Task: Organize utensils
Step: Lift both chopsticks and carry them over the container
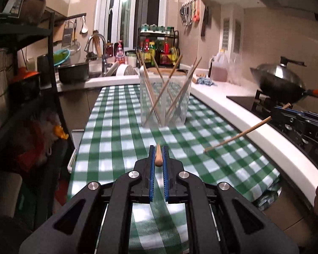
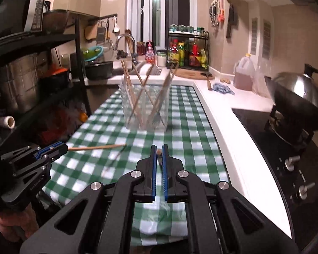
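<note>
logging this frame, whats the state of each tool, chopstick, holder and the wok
left tool: shut on a chopstick
left chopstick: held level over the cloth
right tool: shut on a chopstick
right chopstick: held, tip slanting down toward the cloth
holder: upright on the cloth, several chopsticks leaning inside
wok: on the stove, lid on

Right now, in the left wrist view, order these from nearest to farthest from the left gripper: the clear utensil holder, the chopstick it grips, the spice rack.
1. Chopstick, clamped between the pads of the left gripper.
2. Clear utensil holder, straight ahead on the checked cloth.
3. Spice rack, beyond it at the far counter by the window.
</note>
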{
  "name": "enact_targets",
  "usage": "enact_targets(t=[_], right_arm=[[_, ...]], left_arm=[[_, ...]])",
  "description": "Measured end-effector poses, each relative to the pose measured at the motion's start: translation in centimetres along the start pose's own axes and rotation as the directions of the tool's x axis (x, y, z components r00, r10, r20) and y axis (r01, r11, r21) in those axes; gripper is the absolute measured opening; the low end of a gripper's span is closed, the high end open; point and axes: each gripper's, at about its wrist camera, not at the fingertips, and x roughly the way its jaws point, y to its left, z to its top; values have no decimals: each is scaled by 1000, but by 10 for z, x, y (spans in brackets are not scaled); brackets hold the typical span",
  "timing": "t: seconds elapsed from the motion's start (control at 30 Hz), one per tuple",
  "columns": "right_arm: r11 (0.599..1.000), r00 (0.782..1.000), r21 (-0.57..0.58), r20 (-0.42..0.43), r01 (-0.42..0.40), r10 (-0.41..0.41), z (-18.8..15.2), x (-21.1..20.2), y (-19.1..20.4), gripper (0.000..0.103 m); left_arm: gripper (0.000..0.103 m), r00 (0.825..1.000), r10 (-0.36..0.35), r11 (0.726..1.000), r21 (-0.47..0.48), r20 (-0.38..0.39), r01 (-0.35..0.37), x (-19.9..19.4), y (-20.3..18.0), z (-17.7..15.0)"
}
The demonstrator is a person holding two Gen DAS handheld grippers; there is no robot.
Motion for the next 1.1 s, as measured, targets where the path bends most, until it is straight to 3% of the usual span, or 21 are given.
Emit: enact_targets(t=[0.23,0.4,0.67,0.83,1.1], right_arm=[[999,997,6,54,-52,52,49,8,-4,5],[996,995,22,64,-84,82,77,21,-13,5],[992,989,33,78,-126,123,117,35,-23,5],[983,981,50,91,-179,174,153,43,-29,5],[985,968,15,189,-171,165,224,50,-33,5]], left_arm=[[7,998,-35,999,2,47,35,5,16,54],[7,994,-107,991,-81,8,107,24,39,98],[7,990,-136,986,-98,-24,133,38,48,155],[7,992,-128,989,-77,17,129,42,52,200],[7,985,-125,988,-74,119,134,53,57,262]])
